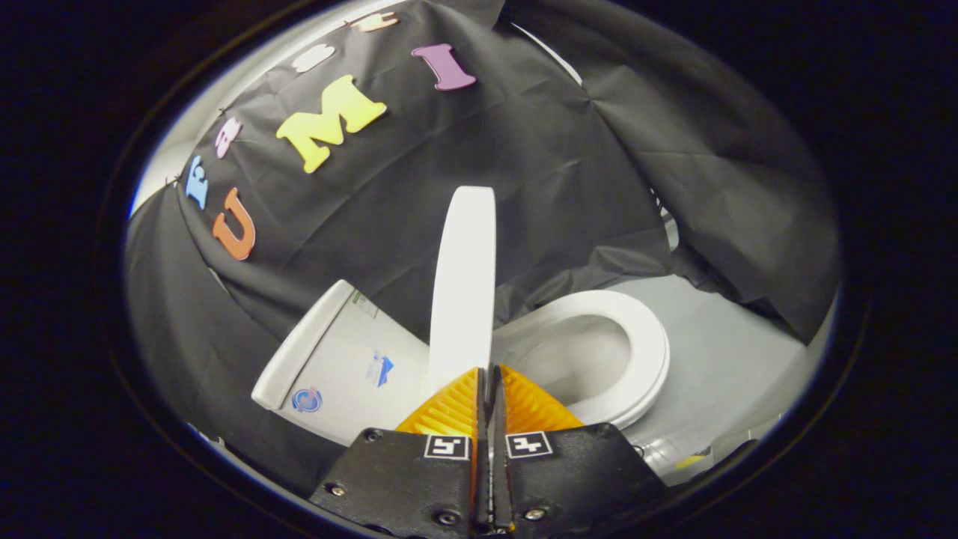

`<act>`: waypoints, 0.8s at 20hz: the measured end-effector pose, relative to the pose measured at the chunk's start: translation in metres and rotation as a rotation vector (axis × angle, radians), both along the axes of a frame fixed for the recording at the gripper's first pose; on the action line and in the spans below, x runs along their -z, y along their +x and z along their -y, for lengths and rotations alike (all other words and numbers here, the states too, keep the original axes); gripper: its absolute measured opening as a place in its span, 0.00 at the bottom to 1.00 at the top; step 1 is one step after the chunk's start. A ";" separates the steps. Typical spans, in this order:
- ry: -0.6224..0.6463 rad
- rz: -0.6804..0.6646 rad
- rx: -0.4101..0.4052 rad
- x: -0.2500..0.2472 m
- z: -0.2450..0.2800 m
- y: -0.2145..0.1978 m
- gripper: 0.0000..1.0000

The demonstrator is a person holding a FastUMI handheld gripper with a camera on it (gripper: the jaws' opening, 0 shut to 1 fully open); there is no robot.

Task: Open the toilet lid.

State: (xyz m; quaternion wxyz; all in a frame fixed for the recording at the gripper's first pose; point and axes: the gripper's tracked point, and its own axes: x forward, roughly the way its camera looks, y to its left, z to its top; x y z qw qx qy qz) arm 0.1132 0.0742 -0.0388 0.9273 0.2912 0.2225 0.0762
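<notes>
Already the toilet lid [464, 284] stands upright, seen edge-on just ahead of the gripper [488, 374], whose fingers are pressed together with barely a slit between them, their tips at the lid's near edge; whether they pinch it I cannot tell. Left of the lid sits the tank [337, 359], right lies the open seat [636, 337] over the bowl [576, 359]. Black cloth [524, 150] hangs behind, grey floor [726, 352] to the far right.

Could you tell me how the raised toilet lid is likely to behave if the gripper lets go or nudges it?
The lid looks thin, rigid and glossy, so probably stiff and slippery. It stands near upright by the tank, so a nudge might drop it onto the seat. The gripper looks shut on its edge.
</notes>
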 end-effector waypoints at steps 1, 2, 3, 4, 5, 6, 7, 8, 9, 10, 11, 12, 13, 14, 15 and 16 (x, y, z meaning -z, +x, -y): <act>-0.013 0.005 -0.002 -0.002 -0.004 -0.001 0.05; -0.024 0.011 -0.005 -0.005 -0.007 -0.002 0.05; -0.034 0.019 -0.008 -0.009 -0.012 -0.002 0.05; -0.051 0.027 -0.014 -0.013 -0.016 -0.002 0.05; -0.077 0.036 -0.022 -0.015 -0.021 -0.002 0.06; -0.095 0.044 -0.030 -0.018 -0.026 -0.003 0.06; -0.106 0.053 -0.038 -0.023 -0.031 -0.004 0.06; -0.114 0.061 -0.046 -0.026 -0.036 -0.004 0.06; -0.120 0.068 -0.051 -0.029 -0.042 -0.003 0.07; -0.128 0.075 -0.055 -0.033 -0.047 -0.004 0.08; -0.140 0.081 -0.056 -0.035 -0.051 -0.004 0.08; -0.154 0.087 -0.056 -0.037 -0.055 -0.004 0.09; -0.169 0.094 -0.056 -0.038 -0.060 -0.004 0.09; -0.180 0.100 -0.056 -0.041 -0.063 -0.004 0.09; -0.189 0.103 -0.055 -0.042 -0.066 -0.004 0.10; -0.196 0.105 -0.055 -0.043 -0.068 -0.005 0.10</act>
